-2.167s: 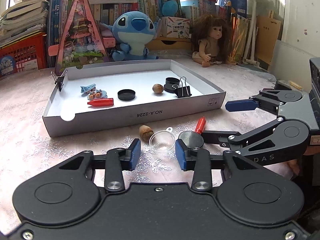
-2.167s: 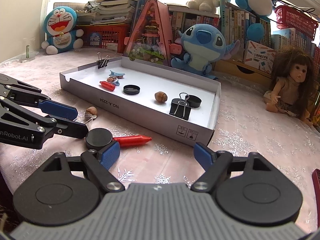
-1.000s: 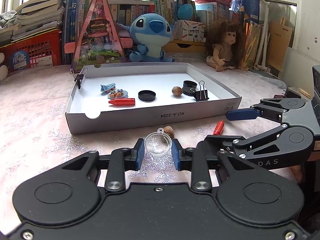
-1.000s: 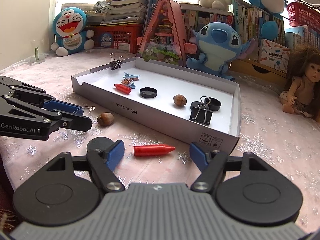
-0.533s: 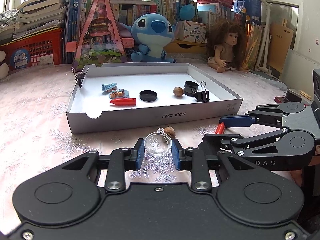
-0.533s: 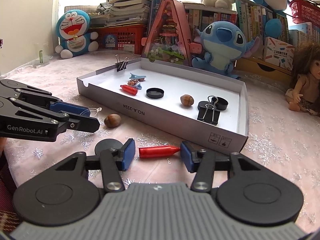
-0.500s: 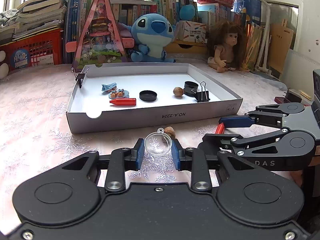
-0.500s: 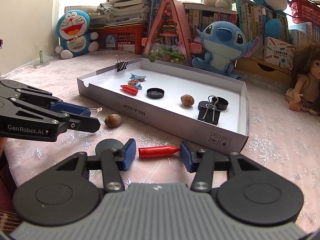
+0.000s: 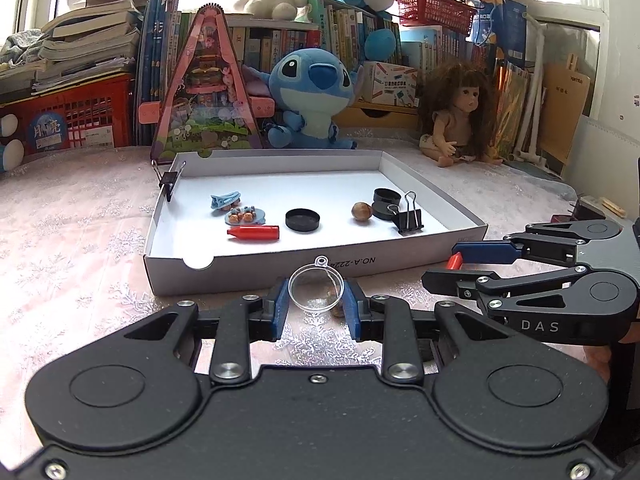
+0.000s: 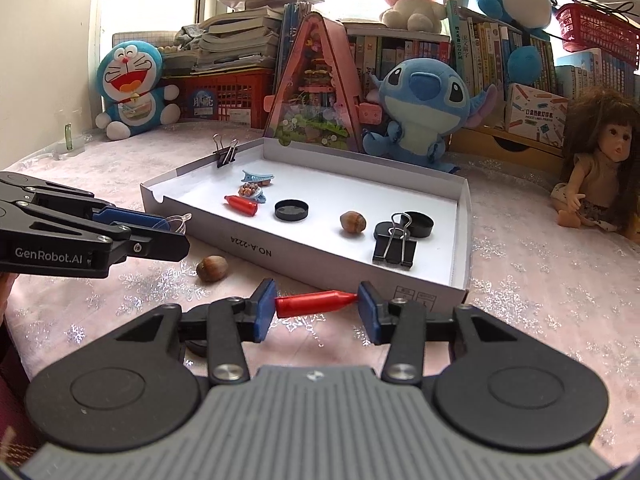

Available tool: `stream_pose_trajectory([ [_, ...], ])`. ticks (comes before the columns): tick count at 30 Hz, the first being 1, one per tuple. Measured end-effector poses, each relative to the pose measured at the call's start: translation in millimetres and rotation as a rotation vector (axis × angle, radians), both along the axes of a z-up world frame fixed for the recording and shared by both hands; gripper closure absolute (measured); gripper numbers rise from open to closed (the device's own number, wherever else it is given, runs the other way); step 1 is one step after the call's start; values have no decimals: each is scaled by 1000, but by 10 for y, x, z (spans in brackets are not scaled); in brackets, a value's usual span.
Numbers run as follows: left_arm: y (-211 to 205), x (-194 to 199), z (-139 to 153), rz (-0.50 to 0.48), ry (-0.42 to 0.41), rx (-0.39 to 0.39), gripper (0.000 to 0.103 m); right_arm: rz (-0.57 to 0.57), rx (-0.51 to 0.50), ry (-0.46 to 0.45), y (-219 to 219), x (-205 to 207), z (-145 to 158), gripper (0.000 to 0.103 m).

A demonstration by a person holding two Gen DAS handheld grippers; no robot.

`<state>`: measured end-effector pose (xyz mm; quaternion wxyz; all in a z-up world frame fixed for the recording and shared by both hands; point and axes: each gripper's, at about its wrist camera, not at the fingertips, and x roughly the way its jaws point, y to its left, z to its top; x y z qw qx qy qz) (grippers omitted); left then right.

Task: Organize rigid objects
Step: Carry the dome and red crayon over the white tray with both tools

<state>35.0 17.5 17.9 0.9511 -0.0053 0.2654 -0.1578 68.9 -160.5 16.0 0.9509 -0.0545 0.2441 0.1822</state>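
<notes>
My left gripper [image 9: 316, 302] is shut on a clear plastic half-sphere [image 9: 310, 280] and holds it just in front of the white cardboard box [image 9: 280, 268]. From the right wrist view, this gripper [image 10: 172, 234] comes in from the left with the clear half-sphere [image 10: 176, 222] at its tips. My right gripper [image 10: 316, 312] is shut endwise on a red bullet-shaped piece [image 10: 316, 303], one pad on each end, close to the box's near wall [image 10: 320, 256]. In the left wrist view, the right gripper [image 9: 460, 270] is low on the right with the red piece's tip [image 9: 455, 261] showing.
A loose hazelnut [image 10: 212, 268] lies on the pink cloth, and a black round lid [image 10: 196, 316] sits half hidden behind my right gripper's left finger. The box holds a second red piece [image 9: 254, 233], a black lid [image 9: 303, 220], a hazelnut [image 9: 362, 212], a binder clip [image 9: 408, 220] and hair clips. Plush toys, a doll and books stand behind it.
The right gripper's jaws have closed from wide apart onto the two ends of the red piece. The left gripper has kept still with the clear half-sphere.
</notes>
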Motion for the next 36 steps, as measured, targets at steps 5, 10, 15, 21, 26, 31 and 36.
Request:
stream_pose_trajectory([
  [5,19,75,71,21,-12,-15,76,-42,8,-14,-37,46,76,54],
  [10,11,146,148,33,-34,-18,76,-87,29,-22,-79,119,165,54],
  [15,47,278,195,65,-24,-39,76,-131,52,-20,-126,229,231,54],
  [21,80,422,254,89,-35,-37,76,-157,77,-19,-169,374,298,54],
  [26,90,580,285,108,-32,-46,76,-169,103,-10,-184,542,342,54],
  [31,83,728,310,120,-37,-35,76,-175,135,15,-224,710,379,54],
  [36,76,927,341,116,-39,-16,76,-191,184,72,-293,940,397,54],
])
